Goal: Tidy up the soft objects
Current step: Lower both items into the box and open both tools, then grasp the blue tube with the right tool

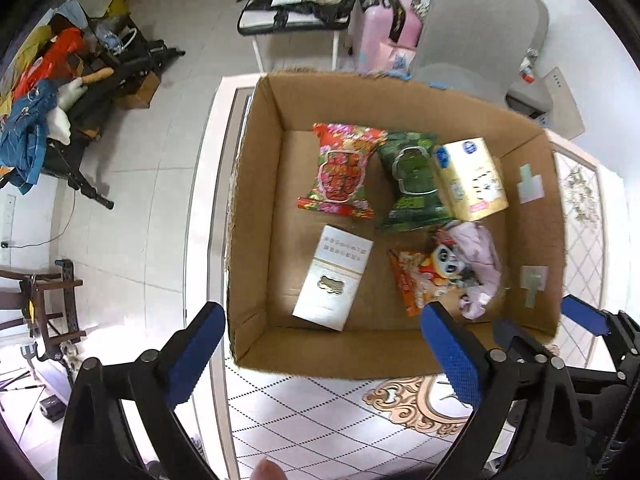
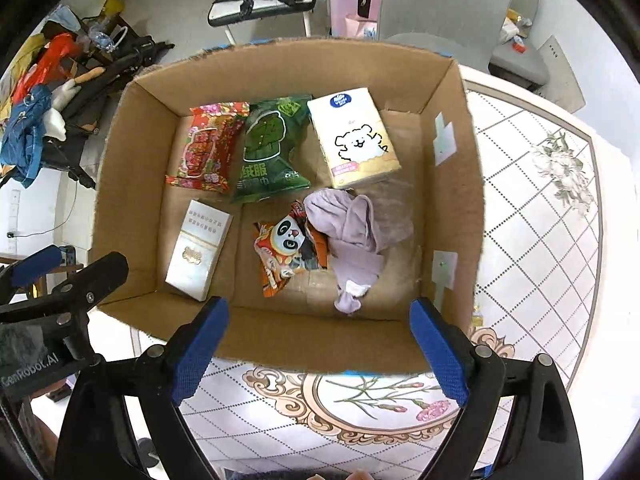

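A cardboard box [image 1: 260, 208] [image 2: 460, 208] stands on the patterned table. Inside lie a red floral pack [image 1: 344, 168] [image 2: 208, 148], a green pack [image 1: 412, 180] [image 2: 272, 148], a cream tissue pack with a dog drawing [image 1: 468, 180] [image 2: 356, 136], a white tissue pack [image 1: 332, 280] [image 2: 196, 248], an orange panda pack [image 1: 424, 276] [image 2: 286, 248] and a lilac cloth [image 1: 478, 268] [image 2: 356, 240]. My left gripper [image 1: 324, 356] is open and empty above the box's near wall. My right gripper [image 2: 320, 348] is open and empty at the near wall; it also shows in the left wrist view [image 1: 540, 320].
The table [image 2: 540, 240] has a white lattice top with floral decoration. A grey chair [image 1: 480, 28] and pink suitcase [image 1: 384, 32] stand behind the box. A cluttered rack with clothes [image 1: 48, 92] stands at the far left on the tiled floor.
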`<action>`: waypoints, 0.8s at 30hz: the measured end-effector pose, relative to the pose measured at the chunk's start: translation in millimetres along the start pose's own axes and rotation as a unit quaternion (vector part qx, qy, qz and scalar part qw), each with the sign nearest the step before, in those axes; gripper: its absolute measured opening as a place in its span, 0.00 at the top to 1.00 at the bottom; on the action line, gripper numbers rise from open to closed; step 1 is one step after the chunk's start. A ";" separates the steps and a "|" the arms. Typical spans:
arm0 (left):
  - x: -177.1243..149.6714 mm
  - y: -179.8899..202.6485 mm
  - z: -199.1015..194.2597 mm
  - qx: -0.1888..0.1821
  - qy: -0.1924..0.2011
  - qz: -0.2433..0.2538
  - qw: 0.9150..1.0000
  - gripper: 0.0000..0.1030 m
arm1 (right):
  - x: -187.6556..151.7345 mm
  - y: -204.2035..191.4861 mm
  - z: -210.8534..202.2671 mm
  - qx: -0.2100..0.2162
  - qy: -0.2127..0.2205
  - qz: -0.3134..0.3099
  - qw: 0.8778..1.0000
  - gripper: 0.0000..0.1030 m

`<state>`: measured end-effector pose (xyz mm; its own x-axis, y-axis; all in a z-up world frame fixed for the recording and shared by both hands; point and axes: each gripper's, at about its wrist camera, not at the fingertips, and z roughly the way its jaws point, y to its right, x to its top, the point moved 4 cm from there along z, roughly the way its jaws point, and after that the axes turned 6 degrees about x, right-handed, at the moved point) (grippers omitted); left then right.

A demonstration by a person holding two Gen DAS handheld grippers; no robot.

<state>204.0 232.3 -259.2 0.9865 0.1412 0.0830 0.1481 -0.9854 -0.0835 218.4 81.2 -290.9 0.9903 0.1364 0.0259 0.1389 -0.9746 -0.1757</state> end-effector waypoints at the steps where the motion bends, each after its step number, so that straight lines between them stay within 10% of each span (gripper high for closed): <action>1: -2.5 1.7 -5.7 -0.002 0.006 0.000 1.000 0.02 | -3.6 0.1 -5.8 0.004 0.004 -0.001 1.000 0.09; 13: -21.5 44.4 -44.5 -0.038 0.041 0.002 0.998 0.02 | -33.4 134.5 -60.6 0.027 0.059 0.124 0.990 0.09; 19: -16.6 82.6 -8.7 -0.034 0.008 0.016 0.999 0.02 | -24.4 210.0 -6.6 0.041 0.034 0.194 0.980 0.11; 24: -9.2 102.7 28.0 -0.016 -0.019 0.026 0.999 0.02 | -11.9 218.5 50.6 0.045 -0.014 0.181 0.982 0.35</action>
<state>212.0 132.4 -296.4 0.9949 0.0923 0.0407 0.0945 -0.9940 -0.0545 237.0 -124.4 -379.4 0.9742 -0.2107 -0.0805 -0.2245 -0.9406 -0.2548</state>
